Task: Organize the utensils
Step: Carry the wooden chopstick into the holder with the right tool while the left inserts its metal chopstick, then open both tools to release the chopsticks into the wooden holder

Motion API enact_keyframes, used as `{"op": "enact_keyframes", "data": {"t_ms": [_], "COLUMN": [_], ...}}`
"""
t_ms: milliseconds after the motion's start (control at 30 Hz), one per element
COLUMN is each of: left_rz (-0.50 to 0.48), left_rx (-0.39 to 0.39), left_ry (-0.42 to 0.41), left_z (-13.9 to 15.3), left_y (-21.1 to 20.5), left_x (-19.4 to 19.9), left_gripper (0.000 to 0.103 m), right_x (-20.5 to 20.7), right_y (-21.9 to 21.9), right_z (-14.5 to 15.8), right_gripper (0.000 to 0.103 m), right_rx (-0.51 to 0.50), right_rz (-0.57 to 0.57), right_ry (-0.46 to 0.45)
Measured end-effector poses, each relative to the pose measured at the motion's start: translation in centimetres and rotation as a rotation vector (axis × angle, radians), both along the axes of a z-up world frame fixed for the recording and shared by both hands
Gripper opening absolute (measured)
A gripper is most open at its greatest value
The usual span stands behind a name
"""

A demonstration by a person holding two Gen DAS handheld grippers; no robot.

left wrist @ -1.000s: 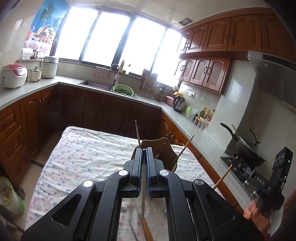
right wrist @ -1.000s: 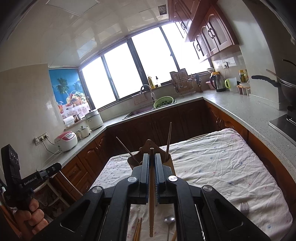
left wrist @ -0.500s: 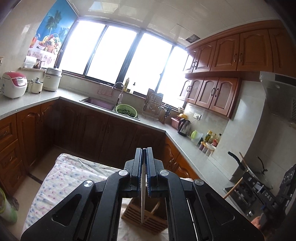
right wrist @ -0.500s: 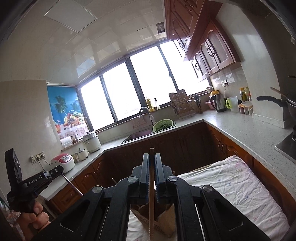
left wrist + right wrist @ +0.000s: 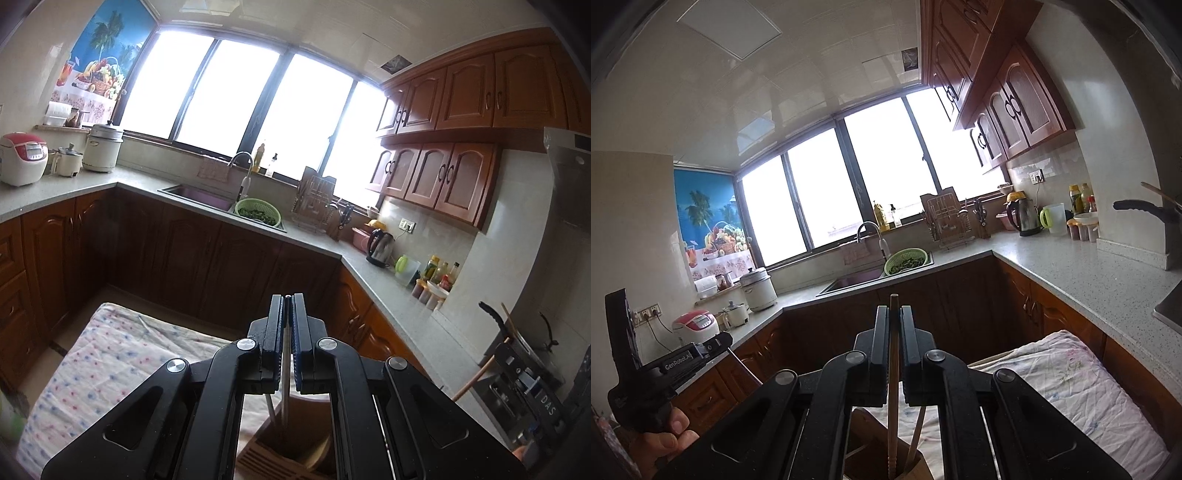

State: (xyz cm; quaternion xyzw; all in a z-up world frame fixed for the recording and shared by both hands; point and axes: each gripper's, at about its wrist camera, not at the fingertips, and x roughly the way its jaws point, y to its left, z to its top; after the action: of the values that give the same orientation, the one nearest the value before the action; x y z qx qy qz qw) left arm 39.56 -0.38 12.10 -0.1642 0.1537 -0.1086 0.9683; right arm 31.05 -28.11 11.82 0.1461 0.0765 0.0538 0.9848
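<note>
My left gripper (image 5: 286, 306) is shut on a thin silver chopstick (image 5: 284, 398). The chopstick hangs down between the arms into a wooden utensil holder (image 5: 295, 446), where a pale stick (image 5: 270, 410) also leans. In the right wrist view my right gripper (image 5: 894, 314) is shut on a brown wooden chopstick (image 5: 893, 391). Its lower end sits inside the same holder (image 5: 868, 454), beside another wooden stick (image 5: 918, 432). At the left edge of that view a hand (image 5: 665, 439) holds the left gripper (image 5: 726, 338).
The holder stands on a table with a floral cloth (image 5: 110, 365). Dark wooden cabinets and a grey counter (image 5: 1071, 266) ring the table. On the counter are a sink with a green colander (image 5: 258, 210), a kettle (image 5: 380, 245) and a wok (image 5: 517, 332) at the right.
Both grippers have moved forward over the table with their chopsticks. The holder, which was ahead of the fingers, is now under them, and the utensils on the cloth have dropped out of view.
</note>
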Motion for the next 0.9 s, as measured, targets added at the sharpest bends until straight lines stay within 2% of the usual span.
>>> {"op": "enact_keyframes", "data": {"t_ms": [400, 833, 900], "left_rz": [-0.027, -0.041, -0.043], "left_rx": [0.059, 0.075, 0.073], "left_ry": [0.116, 0.142, 0.145], "left_z": [-5.6, -5.8, -5.8], "left_y": [-2.3, -1.8, -1.7], "left_x": [1.7, 2.1, 2.0], "left_gripper": [0.004, 0.004, 0.004], "right_x": [1.6, 2.3, 2.3], "right_y": [0.3, 0.3, 0.3], "right_z": [-5.8, -6.3, -6.4], "right_gripper": [0.005, 0.006, 0.01], "right_rx": [0.015, 0.005, 0.007], "right_rz": [0.005, 0.015, 0.017], "right_ry": [0.115, 0.17, 0.176]}}
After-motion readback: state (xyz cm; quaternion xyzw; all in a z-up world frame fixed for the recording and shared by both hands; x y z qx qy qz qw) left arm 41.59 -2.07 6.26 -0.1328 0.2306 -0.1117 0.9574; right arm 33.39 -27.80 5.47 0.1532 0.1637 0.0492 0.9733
